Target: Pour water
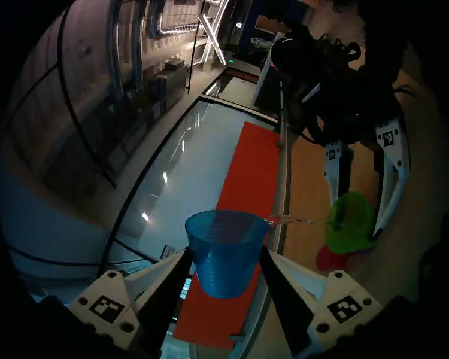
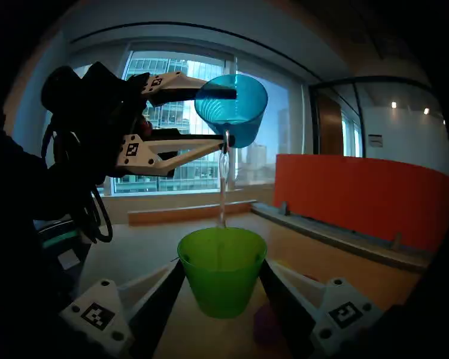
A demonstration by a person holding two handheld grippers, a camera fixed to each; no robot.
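Observation:
My left gripper (image 1: 224, 254) is shut on a translucent blue cup (image 1: 226, 269), tipped over sideways. A thin stream of water (image 1: 289, 219) runs from its rim into a green cup (image 1: 349, 224) that my right gripper (image 1: 356, 220) holds. In the right gripper view, the right gripper (image 2: 221, 266) is shut on the upright green cup (image 2: 223, 281) low in the middle. Above it hangs the blue cup (image 2: 231, 110) between the left gripper's (image 2: 230, 116) fingers, and the water (image 2: 223, 185) falls straight down into the green cup.
A wooden table (image 2: 146, 242) lies under both cups, with an orange panel (image 2: 362, 194) along its right side and large windows (image 2: 164, 137) behind. A red thing (image 1: 331, 258) and a purple thing (image 2: 263, 323) lie on the table below the green cup.

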